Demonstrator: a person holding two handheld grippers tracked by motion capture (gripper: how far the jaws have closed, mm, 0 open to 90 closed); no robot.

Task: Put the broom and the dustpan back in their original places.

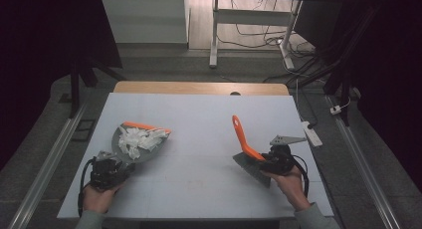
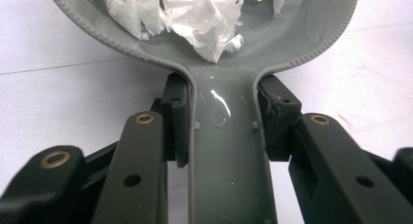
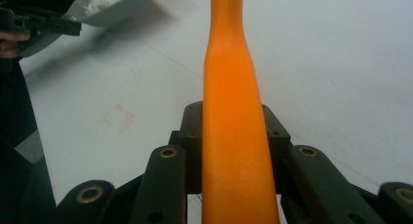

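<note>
While the left hand-held gripper [image 2: 226, 121] clamps the paper-filled dustpan [image 2: 229, 53], the right [image 3: 234, 136] grips the brush [image 3: 231, 112].

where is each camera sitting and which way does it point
High view: sits above the person's side and looks forward and down on the table; both hands and forearms enter from the bottom, with the left tongs and right tongs.
Left gripper view: rides on the left tongs, looking along its jaws shut on the dustpan handle toward the paper scraps.
Right gripper view: rides on the right tongs, looking along its jaws shut on the brush handle; the other hand shows far left.
Shared: the dustpan with paper scraps shows in all three.
</note>
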